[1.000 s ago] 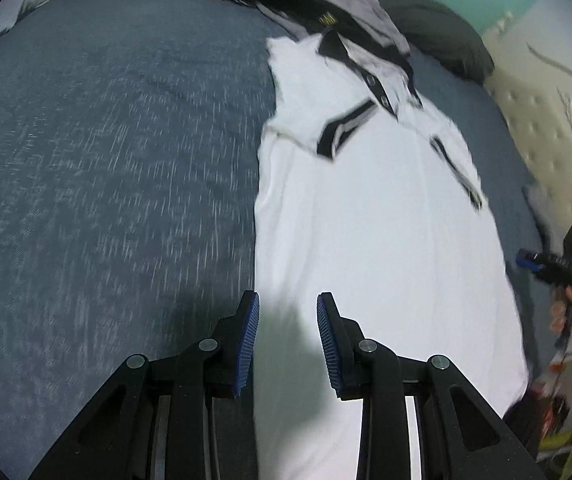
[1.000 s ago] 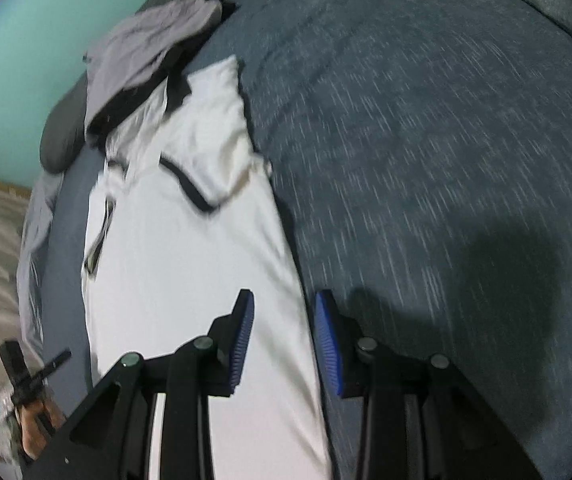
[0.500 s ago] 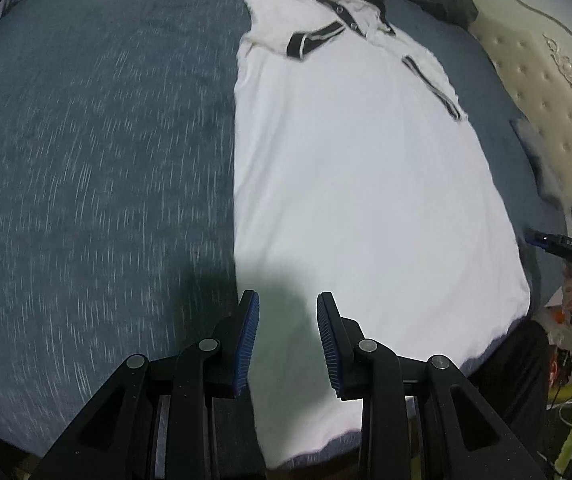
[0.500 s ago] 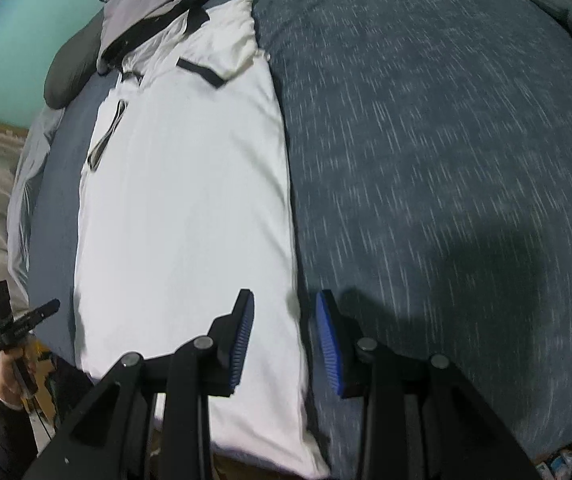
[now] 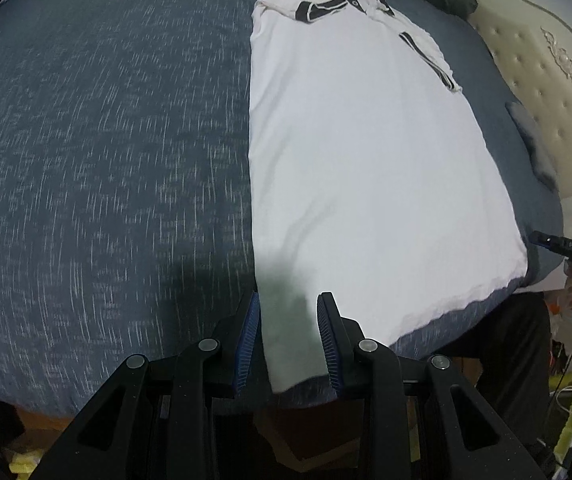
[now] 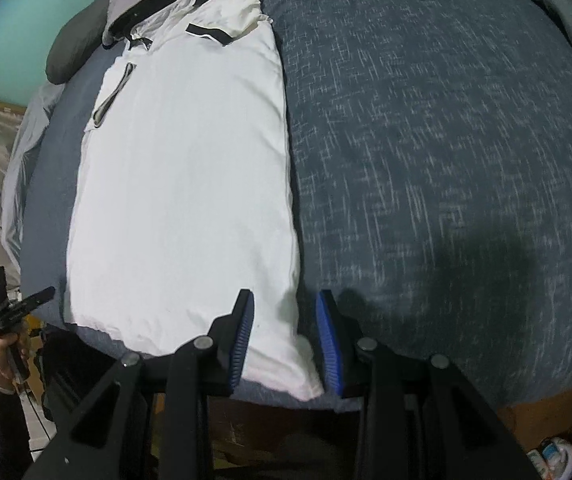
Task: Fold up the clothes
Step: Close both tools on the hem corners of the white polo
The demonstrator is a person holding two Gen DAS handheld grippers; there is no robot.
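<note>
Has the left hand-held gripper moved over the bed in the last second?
Yes. The left hand-held gripper has pulled back along the white black-trimmed polo shirt, from its middle to the near hem at the edge of the blue-grey speckled bedspread.

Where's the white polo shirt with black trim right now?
The white polo shirt lies flat on the blue-grey bedspread, hem at the near edge under both grippers, collar toward the dark pillow.

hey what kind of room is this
Most likely a bedroom: a white polo shirt lies flat on a bed's blue-grey bedspread, with a tufted cream headboard and a dark pillow beside it.
</note>
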